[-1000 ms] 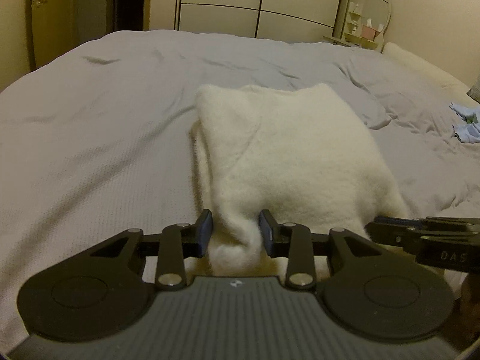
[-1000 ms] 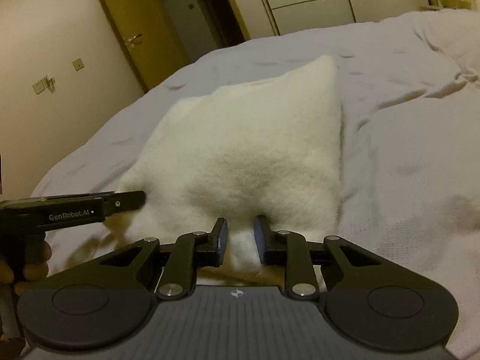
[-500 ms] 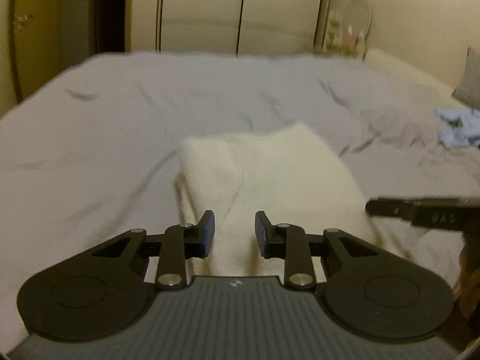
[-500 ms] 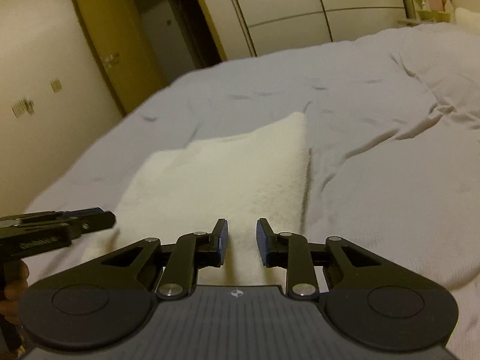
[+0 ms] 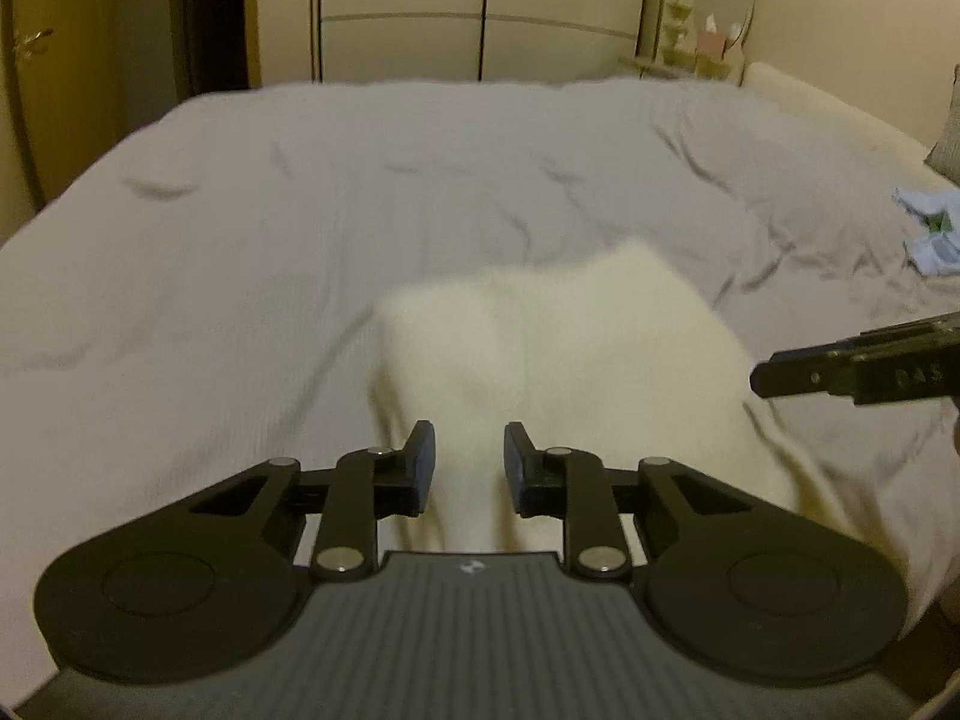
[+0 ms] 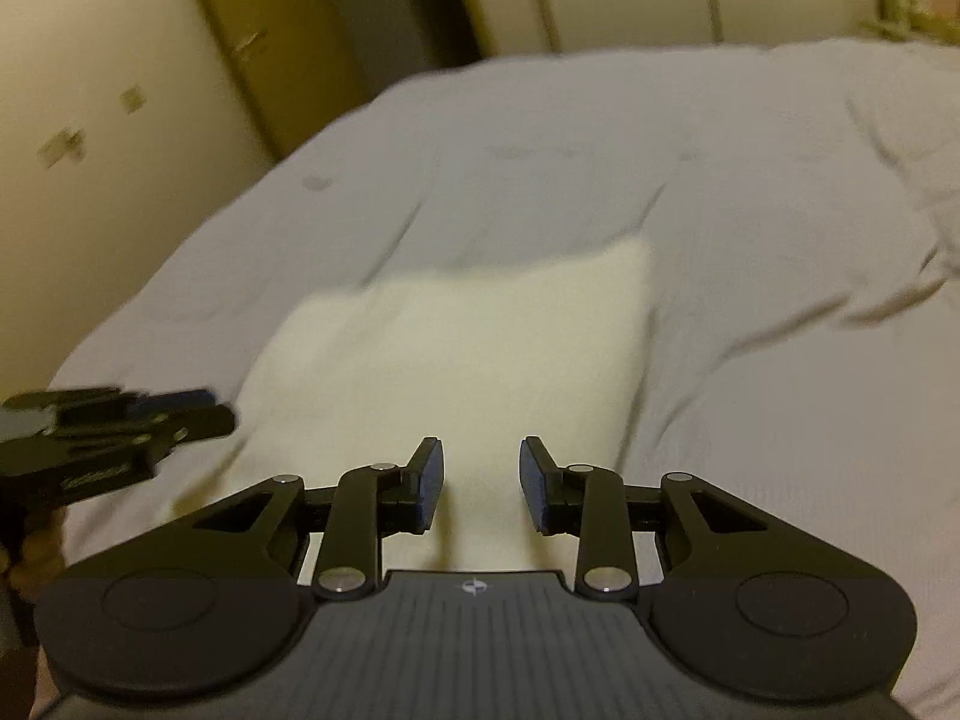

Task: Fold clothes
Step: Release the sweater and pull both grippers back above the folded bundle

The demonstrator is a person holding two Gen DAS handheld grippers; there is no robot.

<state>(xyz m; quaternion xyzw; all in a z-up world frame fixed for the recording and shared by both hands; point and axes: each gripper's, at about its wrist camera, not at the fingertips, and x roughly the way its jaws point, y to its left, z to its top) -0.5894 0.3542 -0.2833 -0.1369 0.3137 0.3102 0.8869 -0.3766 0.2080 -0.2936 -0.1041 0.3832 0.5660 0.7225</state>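
A cream fleece garment (image 5: pixel 570 348) lies folded into a rough rectangle on the grey bed cover (image 5: pixel 300 210). My left gripper (image 5: pixel 470 462) hovers over its near edge, fingers a little apart, with the fleece flat behind the gap and nothing pinched. The right wrist view shows the same garment (image 6: pixel 456 354), and my right gripper (image 6: pixel 482 480) stands open above its near edge. The other tool shows from the side in each view: the right gripper (image 5: pixel 762 378) at the right edge, the left gripper (image 6: pixel 222 414) at the left. The garment's nearest edge is hidden under the gripper bodies. Both views are blurred.
The grey cover (image 6: pixel 600 168) spreads wide and wrinkled around the garment. A light blue cloth (image 5: pixel 930 234) lies at the far right of the bed. Wardrobe doors (image 5: pixel 480 6) and a vanity shelf with mirror (image 5: pixel 714 18) stand behind; a door (image 5: pixel 36 48) stands at the left.
A second ago both grippers were pinching the garment's near edge. Both have let go and lifted up and back, so the garment sits lower and smaller. The right fingers have spread wider.
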